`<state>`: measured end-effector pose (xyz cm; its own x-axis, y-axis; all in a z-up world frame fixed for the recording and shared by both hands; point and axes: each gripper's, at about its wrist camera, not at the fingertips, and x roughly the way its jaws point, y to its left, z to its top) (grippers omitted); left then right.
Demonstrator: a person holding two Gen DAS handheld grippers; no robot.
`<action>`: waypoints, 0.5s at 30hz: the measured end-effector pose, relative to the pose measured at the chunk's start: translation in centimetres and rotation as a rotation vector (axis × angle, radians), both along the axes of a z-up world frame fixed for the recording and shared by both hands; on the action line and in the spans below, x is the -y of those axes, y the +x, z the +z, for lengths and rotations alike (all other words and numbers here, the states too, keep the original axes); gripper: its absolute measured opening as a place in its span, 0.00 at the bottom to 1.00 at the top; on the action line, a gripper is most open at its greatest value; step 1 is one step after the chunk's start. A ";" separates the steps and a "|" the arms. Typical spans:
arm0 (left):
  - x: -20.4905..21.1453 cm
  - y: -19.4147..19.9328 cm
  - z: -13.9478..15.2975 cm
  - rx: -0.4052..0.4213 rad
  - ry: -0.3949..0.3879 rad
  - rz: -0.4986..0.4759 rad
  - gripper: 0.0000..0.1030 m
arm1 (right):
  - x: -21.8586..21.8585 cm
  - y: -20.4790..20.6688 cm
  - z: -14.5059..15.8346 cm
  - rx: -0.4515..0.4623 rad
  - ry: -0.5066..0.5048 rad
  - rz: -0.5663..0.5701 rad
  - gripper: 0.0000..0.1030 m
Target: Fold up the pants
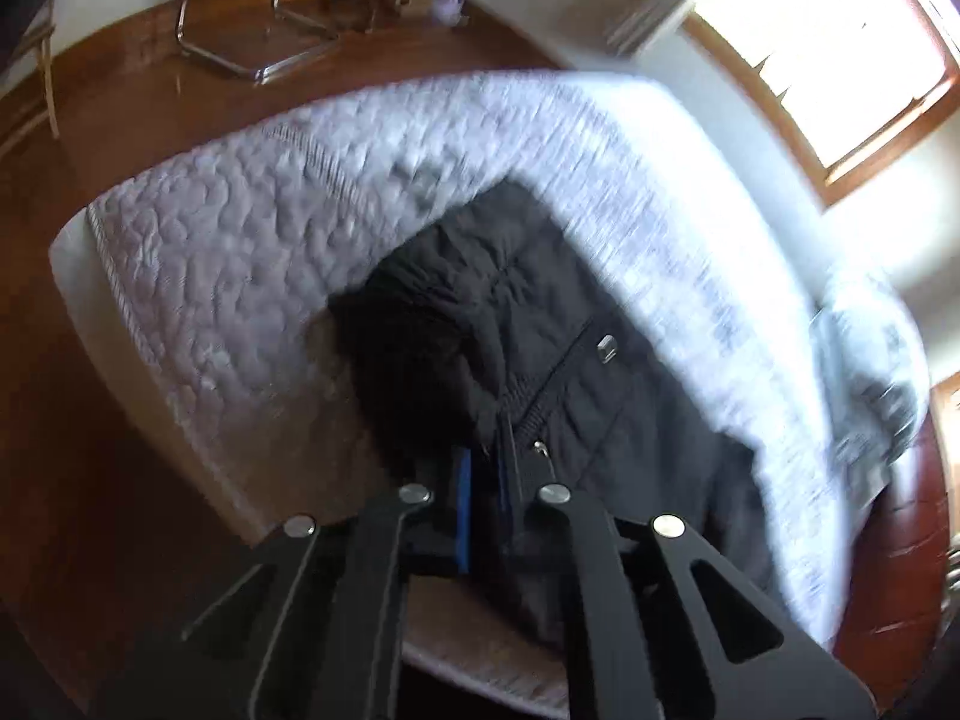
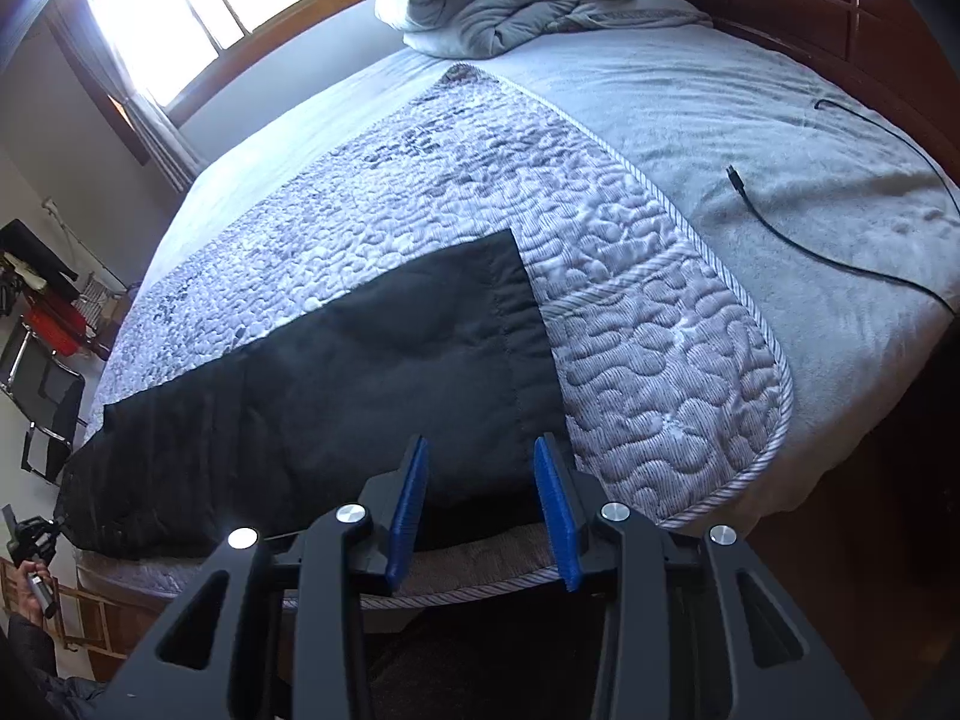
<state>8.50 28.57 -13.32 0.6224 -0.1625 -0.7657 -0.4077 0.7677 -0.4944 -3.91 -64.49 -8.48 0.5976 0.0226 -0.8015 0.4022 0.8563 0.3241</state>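
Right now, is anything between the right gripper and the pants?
Nothing visible. The right gripper hangs open just above the near edge of the black pants, which lie flat on the quilt. The cable lies well off to the right, apart from both.

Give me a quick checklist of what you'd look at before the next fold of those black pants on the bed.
1. Left gripper shut on the pants: ok, its blue pads are together with dark cloth pinched at the zipper end.
2. Right gripper free: ok, jaws apart, nothing between them.
3. Pants lying flat on the quilt: ok at the hem end; the left wrist view is blurred, so the zipper end cannot tell.
4. Cable away from the pants: ok, it lies apart on the grey blanket.
5. Pants fully on the bed: cannot tell, their near edge lies at the bed's edge.
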 end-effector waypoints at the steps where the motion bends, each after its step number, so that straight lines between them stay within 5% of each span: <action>1: -0.1 -0.3 0.8 0.038 0.020 -0.001 0.05 | -0.2 0.1 0.2 0.007 0.001 0.006 0.37; 4: 0.6 0.0 0.7 0.000 0.137 -0.032 0.05 | -0.9 0.7 0.3 0.021 0.007 0.024 0.38; 7: 0.9 0.8 -2.7 -0.119 0.191 -0.047 0.06 | -1.9 1.4 0.2 0.033 0.025 0.047 0.38; 10: 1.5 0.6 -3.4 -0.114 0.239 -0.050 0.11 | -3.4 1.7 0.2 0.041 0.048 0.080 0.38; 14: 2.2 -1.6 -1.3 -0.083 0.320 0.016 0.62 | -7.6 2.1 1.0 0.063 0.065 0.178 0.54; 15: 2.6 -2.4 -0.5 -0.063 0.351 0.017 0.69 | -8.9 2.2 1.1 0.072 0.083 0.217 0.55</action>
